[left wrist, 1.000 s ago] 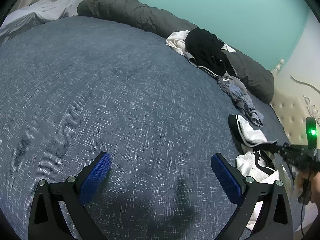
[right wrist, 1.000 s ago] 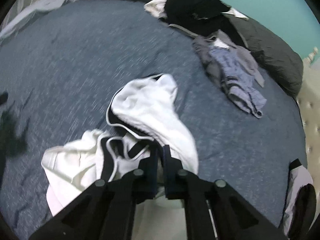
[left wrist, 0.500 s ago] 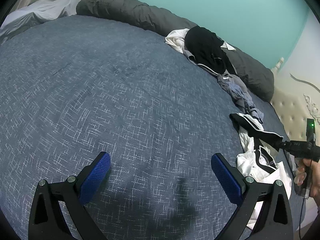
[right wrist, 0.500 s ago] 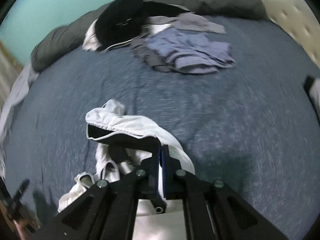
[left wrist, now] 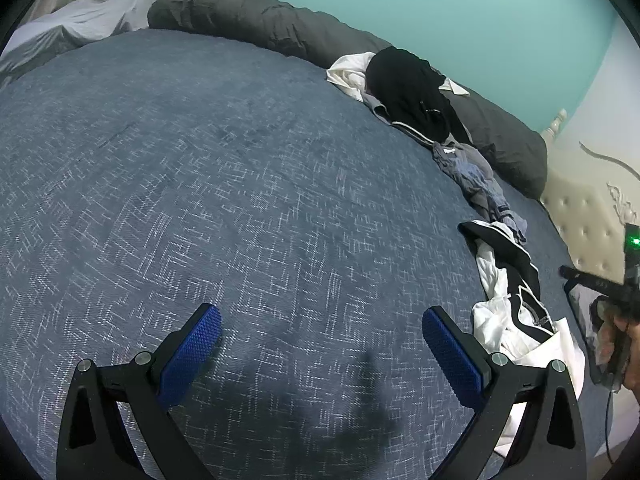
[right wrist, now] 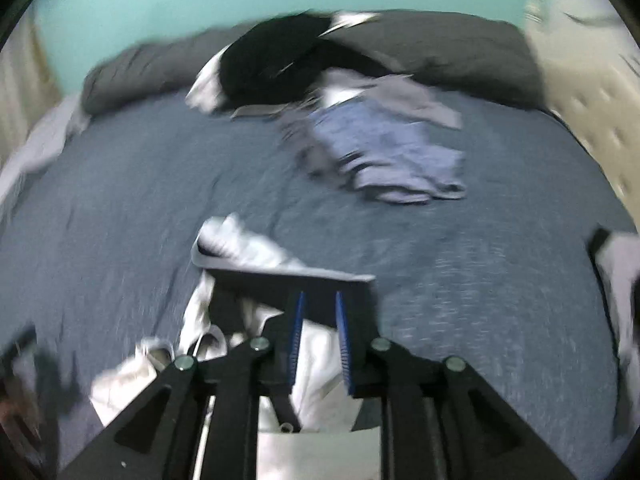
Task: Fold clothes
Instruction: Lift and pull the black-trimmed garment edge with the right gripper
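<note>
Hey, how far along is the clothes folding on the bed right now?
Barely started. Nothing looks folded: the black garment and blue-grey clothes lie heaped near the grey pillows. In hand: the right gripper is opening over the crumpled white and black garment, its jaws apart with fabric between them. The left gripper hangs open above bare bedspread. Left: spreading and folding every piece.

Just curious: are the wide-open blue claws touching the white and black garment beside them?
Apart. The left wrist view shows the left gripper open over bare blue bedspread, with the white and black garment lying off to its right.
</note>
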`<state>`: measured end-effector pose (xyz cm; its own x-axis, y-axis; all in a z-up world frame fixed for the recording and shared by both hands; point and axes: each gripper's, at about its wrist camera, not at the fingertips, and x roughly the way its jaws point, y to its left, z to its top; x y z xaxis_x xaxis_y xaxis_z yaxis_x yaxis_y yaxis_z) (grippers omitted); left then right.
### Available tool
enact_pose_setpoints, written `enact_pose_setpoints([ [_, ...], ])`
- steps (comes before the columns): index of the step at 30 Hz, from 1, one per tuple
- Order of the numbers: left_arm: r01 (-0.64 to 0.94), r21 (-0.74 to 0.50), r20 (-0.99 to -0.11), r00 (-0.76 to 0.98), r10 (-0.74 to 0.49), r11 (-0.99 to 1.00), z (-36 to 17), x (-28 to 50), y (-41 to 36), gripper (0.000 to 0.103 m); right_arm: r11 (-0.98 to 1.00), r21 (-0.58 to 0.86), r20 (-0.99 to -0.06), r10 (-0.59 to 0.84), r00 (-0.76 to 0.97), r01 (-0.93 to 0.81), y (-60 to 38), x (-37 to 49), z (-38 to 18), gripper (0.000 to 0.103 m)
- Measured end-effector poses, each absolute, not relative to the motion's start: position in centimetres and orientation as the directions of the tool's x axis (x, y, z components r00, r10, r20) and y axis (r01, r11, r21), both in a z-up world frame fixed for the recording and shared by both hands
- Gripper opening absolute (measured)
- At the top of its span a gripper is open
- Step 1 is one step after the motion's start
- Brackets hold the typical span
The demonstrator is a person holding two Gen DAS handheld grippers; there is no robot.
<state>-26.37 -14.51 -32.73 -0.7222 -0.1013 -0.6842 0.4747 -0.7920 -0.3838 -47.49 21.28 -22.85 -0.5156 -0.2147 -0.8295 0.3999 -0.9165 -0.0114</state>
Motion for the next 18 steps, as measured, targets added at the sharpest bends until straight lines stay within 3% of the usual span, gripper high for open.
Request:
enact_pose_setpoints([
  [5,0.472,-0.382,-0.682,-0.724,-0.102,-0.794,-32.7,-26.4,-14.3,0.103,-0.872,-0.099,-0.878,-0.150,-0.454,0.480,18.1,-47.9,-25.6,0.030],
  [13,0.474,-0.384,-0.685,-0.722,-0.100,-0.792,-32.9,-26.5,-14.5,0.103,-0.836,-0.245,-0.872,-0.032,-0.488,0.492,15.9,-49.4,-28.2,0.033],
  [15,0.472,-0.386,-0.685,-0.722,-0.097,-0.792,-32.9,-26.6,-14.5,0.102,-0.834,-0.262,-0.872,-0.010,-0.489,0.485,15.6,-50.0,-28.7,0.037],
  [16,0.471,-0.386,-0.685,-0.722,-0.096,-0.793,-32.9,-26.7,-14.5,0.103,-0.833,-0.273,-0.870,0.000,-0.493,0.482,15.5,-50.3,-28.9,0.045],
  [18,0.469,-0.384,-0.686,-0.721,-0.094,-0.795,-33.0,-26.8,-14.4,0.103,-0.827,-0.290,-0.868,0.016,-0.497,0.481,15.2,-50.9,-29.1,0.048],
])
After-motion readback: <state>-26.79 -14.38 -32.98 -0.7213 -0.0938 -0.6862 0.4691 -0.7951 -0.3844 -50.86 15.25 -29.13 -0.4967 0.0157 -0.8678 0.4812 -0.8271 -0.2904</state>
